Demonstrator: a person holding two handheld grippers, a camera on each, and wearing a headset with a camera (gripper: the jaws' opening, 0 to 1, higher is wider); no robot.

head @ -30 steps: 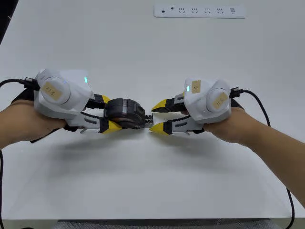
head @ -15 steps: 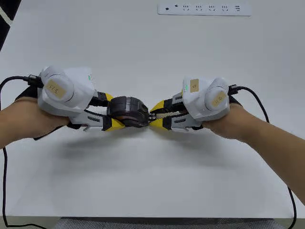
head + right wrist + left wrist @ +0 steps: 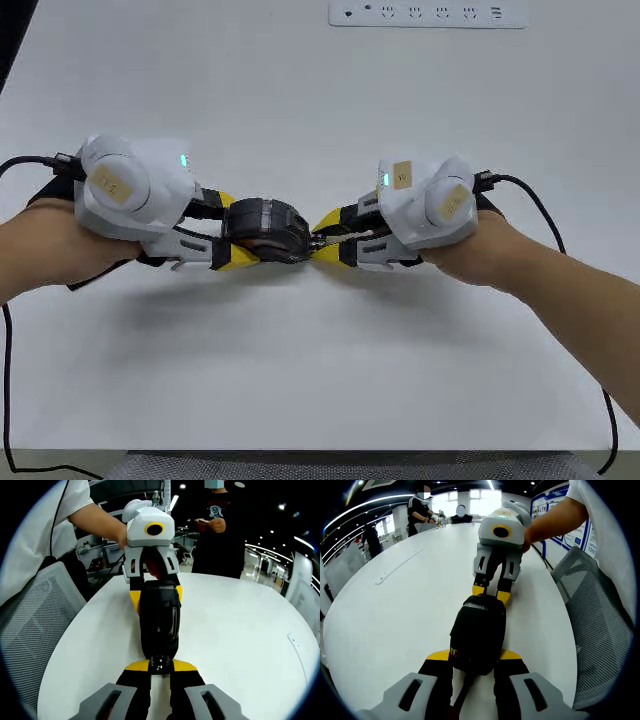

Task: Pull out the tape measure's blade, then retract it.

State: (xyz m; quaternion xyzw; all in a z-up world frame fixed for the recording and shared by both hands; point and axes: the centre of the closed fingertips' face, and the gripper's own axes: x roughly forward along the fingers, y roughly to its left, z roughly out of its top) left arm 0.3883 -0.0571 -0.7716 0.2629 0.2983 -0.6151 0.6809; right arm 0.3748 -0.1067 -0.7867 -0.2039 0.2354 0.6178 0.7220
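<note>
We are clamping the tape measure (image 3: pixel 265 232) over the bench (image 3: pixel 300 380) in our left gripper (image 3: pixel 232 233). Our right gripper (image 3: pixel 326 238) is pinching its blade hook (image 3: pixel 160 663). Pulling out is just starting, and we judge the next move calls for a steady, straight draw apart.

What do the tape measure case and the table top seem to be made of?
The tape measure case: probably matte black plastic or rubber; dull surface, moulded edges. The table top: smooth white, perhaps laminate; even colour, faint sheen.
</note>
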